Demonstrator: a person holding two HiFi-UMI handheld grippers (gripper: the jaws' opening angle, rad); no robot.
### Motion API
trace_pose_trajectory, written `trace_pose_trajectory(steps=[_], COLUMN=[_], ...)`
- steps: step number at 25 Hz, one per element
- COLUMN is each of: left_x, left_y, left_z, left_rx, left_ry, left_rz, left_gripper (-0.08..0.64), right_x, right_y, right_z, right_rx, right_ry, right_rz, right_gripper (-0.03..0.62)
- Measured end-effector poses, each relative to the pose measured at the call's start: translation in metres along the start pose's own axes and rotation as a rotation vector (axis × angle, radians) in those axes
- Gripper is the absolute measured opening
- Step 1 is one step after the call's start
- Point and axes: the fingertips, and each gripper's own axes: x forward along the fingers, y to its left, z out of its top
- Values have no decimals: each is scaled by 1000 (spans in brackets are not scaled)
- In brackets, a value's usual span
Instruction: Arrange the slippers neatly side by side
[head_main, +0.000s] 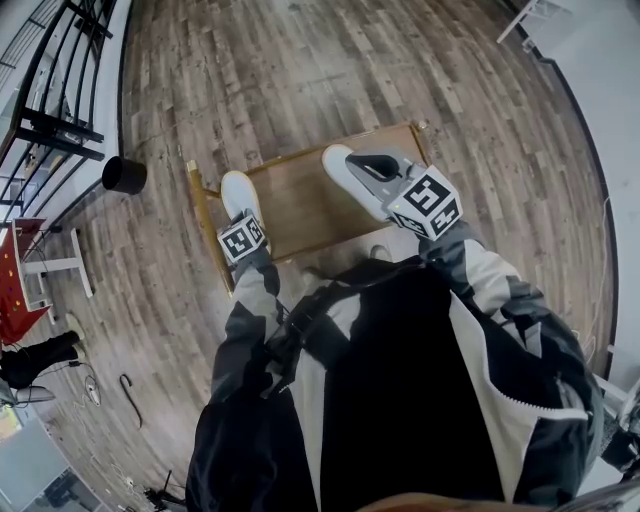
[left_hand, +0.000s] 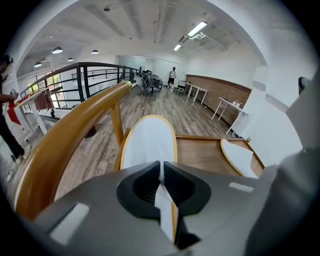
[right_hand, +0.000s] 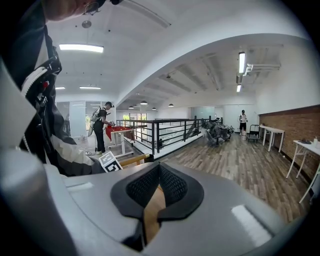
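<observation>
**Left gripper clamped on one slipper, right gripper closed above the other**

Well out to the left of the left gripper (head_main: 240, 220), a black round pot (head_main: 124, 175) stands on the plank floor (head_main: 300, 70). In the left gripper view, a curved wooden rail (left_hand: 65, 135) runs up past that gripper's left side. The rail belongs to a low wooden rack (head_main: 300, 205) that sits on the floor.

The left gripper (left_hand: 161, 172) is clenched on the near edge of the left slipper (left_hand: 149, 140). The slipper is white with a yellow rim, and a pinched strip of it shows between the pads. It stretches straight ahead of the jaws, and in the head view this left slipper (head_main: 238, 192) lies at the rack's left end, just beyond the gripper's marker cube.

To the right of that gripper, across a bare stretch of the rack's board (left_hand: 200, 152), lies the right slipper (left_hand: 239, 157), well apart from the first. From the head view, the right slipper (head_main: 338, 162) lies directly under the right gripper (head_main: 372, 165), whose grey body covers the slipper's middle.

The right gripper (right_hand: 159, 172) has its jaws pressed together. Only a thin tan sliver shows in the slit, and what it is cannot be made out. Whether the gripper touches the slipper below it cannot be told either. Ahead of it and to its left, the left gripper's marker cube (right_hand: 110, 161) peeks over its body.
</observation>
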Motion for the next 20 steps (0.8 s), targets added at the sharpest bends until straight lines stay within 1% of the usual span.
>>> trace_pose_trajectory(steps=[5, 8, 9, 10, 13, 18, 20], left_x=[6, 10, 12, 12, 12, 7, 3], left_y=[-2, -4, -5, -5, -2, -2, -6], left_z=[-1, -6, -8, -9, -8, -5, 1], left_rx=[24, 24, 23, 24, 39, 57, 63], left_ry=[27, 48, 53, 56, 57, 51, 32], left_rz=[7, -9, -15, -16, -3, 8, 4], left_gripper=[28, 29, 53, 101, 175, 200, 206], right_x=[0, -1, 0, 0, 1, 2, 4], right_y=[3, 4, 4, 4, 4, 7, 7], right_z=[1, -2, -2, -3, -3, -2, -2], right_rx=[-1, -1, -1, -1, 0, -1, -1], right_ry=[9, 16, 17, 18, 17, 13, 13], right_rz=[5, 6, 6, 6, 8, 19, 25], right_gripper=[3, 3, 3, 3, 3, 3, 3])
